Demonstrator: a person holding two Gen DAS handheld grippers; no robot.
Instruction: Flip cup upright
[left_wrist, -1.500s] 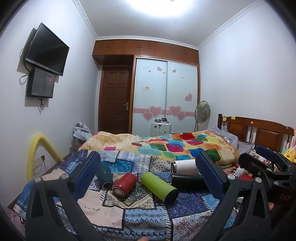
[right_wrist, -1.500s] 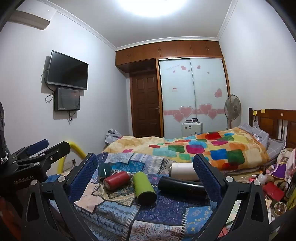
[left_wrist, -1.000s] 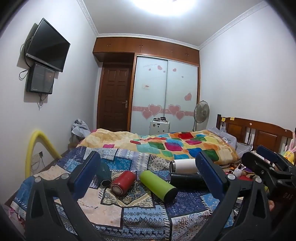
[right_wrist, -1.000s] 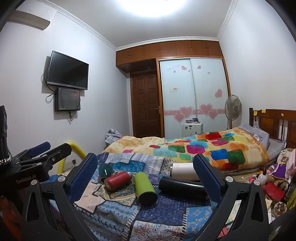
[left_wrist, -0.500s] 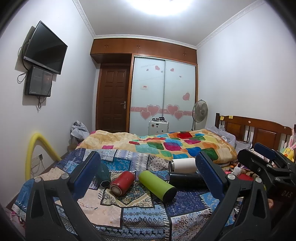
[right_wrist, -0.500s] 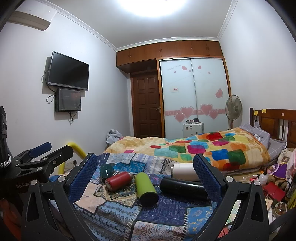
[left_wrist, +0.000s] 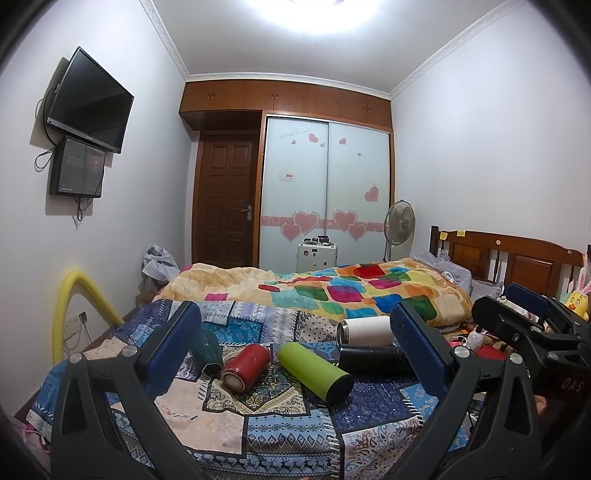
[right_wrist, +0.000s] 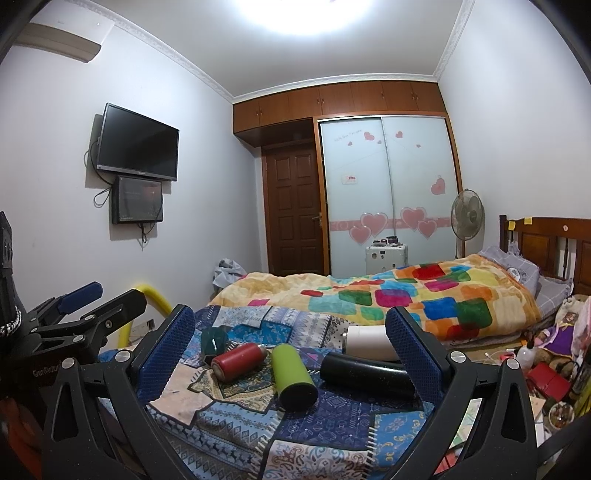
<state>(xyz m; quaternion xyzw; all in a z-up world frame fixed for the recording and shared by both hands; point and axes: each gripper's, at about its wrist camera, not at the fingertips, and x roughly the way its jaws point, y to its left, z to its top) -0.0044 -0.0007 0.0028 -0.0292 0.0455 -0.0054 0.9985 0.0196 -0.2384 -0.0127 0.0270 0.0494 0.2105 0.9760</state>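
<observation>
Several cups lie on their sides on the patchwork bed cover (left_wrist: 288, 435): a dark teal cup (left_wrist: 208, 349), a red one (left_wrist: 245, 367), a green one (left_wrist: 314, 371), a black one (left_wrist: 373, 360) and a white one (left_wrist: 365, 332). In the right wrist view they show as teal (right_wrist: 213, 340), red (right_wrist: 238, 360), green (right_wrist: 293, 376), black (right_wrist: 365, 373) and white (right_wrist: 369, 341). My left gripper (left_wrist: 295, 347) is open and empty, held back from the cups. My right gripper (right_wrist: 290, 341) is open and empty too. Each gripper shows at the edge of the other's view.
A bright quilt (left_wrist: 332, 288) covers the far bed. A wooden headboard (left_wrist: 517, 258) and clutter (right_wrist: 546, 373) stand at right. A yellow tube (left_wrist: 70, 302) arcs at left by the wall. A fan (left_wrist: 399, 225), a door and a wardrobe lie beyond.
Both grippers drifted only slightly; the views shifted a little. The cups have not moved and both grippers stay open.
</observation>
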